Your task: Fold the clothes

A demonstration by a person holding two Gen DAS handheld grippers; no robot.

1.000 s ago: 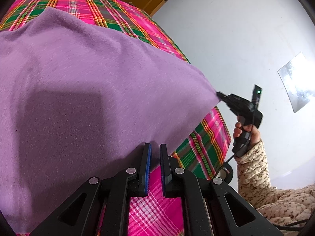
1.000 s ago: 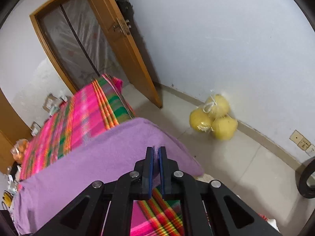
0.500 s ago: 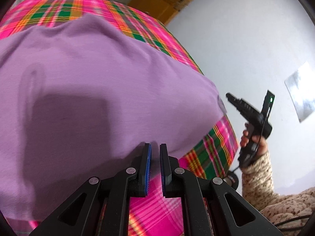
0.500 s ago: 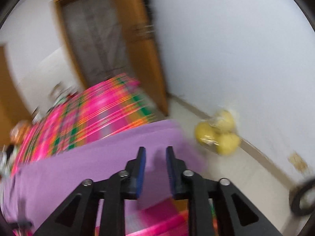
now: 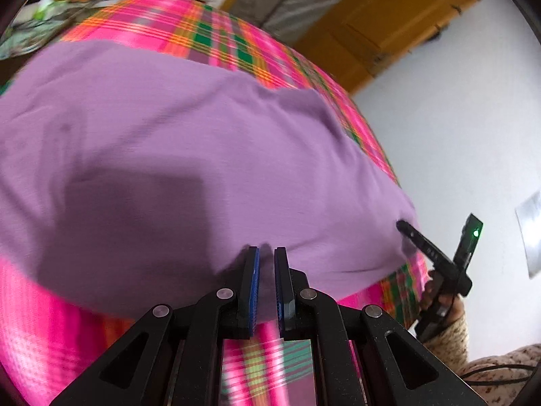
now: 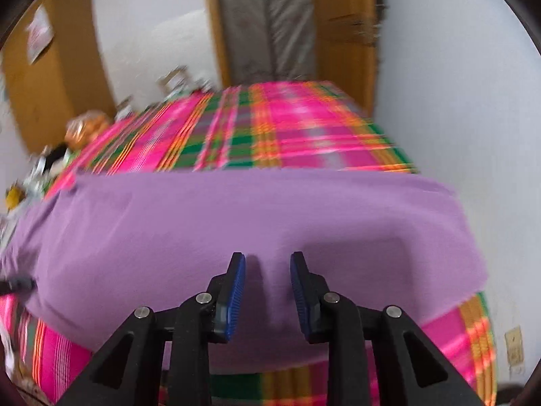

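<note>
A flat purple knit garment [image 5: 189, 169] is spread across the middle of both views on a pink, green and orange plaid cloth [image 5: 216, 30] covering the table. In the left wrist view, the left gripper [image 5: 265, 264] at lower centre is clenched on the garment's near hem, which is pinched between its blue pads. In the right wrist view, the right gripper [image 6: 267, 270] is released: its jaws have just been opening, with purple fabric seen beneath the gap but not pressed. A brown wooden door [image 6: 341, 34] is seen at upper right.
</note>
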